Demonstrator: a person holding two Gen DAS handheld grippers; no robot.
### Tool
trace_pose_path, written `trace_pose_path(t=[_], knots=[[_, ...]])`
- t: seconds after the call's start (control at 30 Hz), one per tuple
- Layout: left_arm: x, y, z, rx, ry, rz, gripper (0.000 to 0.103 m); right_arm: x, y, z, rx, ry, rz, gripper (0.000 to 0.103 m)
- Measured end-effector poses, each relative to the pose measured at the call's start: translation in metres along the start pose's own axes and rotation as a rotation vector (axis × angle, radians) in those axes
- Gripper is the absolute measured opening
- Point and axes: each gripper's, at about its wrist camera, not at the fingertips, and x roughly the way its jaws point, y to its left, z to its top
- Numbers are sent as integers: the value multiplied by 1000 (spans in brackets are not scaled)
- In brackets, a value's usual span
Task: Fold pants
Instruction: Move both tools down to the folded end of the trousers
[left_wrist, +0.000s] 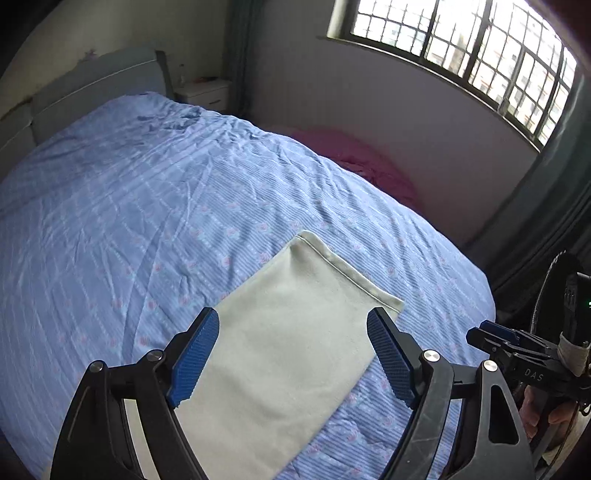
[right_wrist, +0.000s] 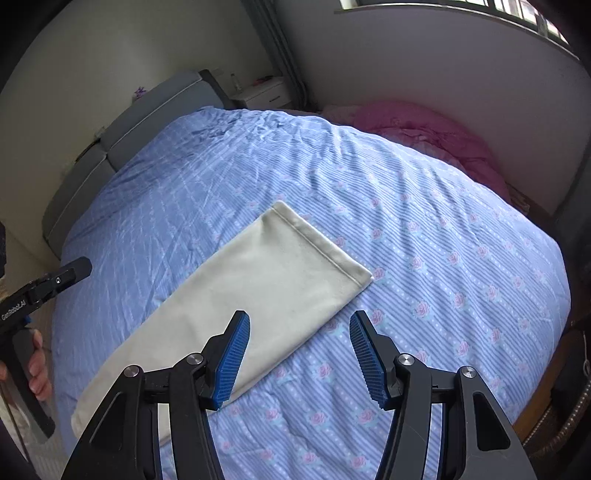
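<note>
Left wrist view: pants (left_wrist: 280, 332) lie flat on the bed (left_wrist: 129, 206), hem toward the wall, bare sheet all round. Left gripper (left_wrist: 293, 354) spread wide, holding nothing. Right wrist view: right gripper (right_wrist: 300, 360) gapes empty above the pants' near edge.

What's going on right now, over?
Left gripper open, right gripper open, both empty above the bed. Cream pants flat on the blue floral bedspread, in a long narrow strip. Nothing in the way.
</note>
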Motion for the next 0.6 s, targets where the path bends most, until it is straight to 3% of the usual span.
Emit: trace_pose_path(t=[0.2,0.3,0.53,0.6], knots=[[113,-4,40,86,154,-54,82,57,-41,3,172,9,-17,57],[167,-12,56,152,229,-47,81,89,-63,0,256,31,-7,54],[251,-20,78,190,308,1,80,155,-95,-4,377,93,5,49],[269,-21,80,183,341,-18,79,168,-102,-6,404,117,13,47]])
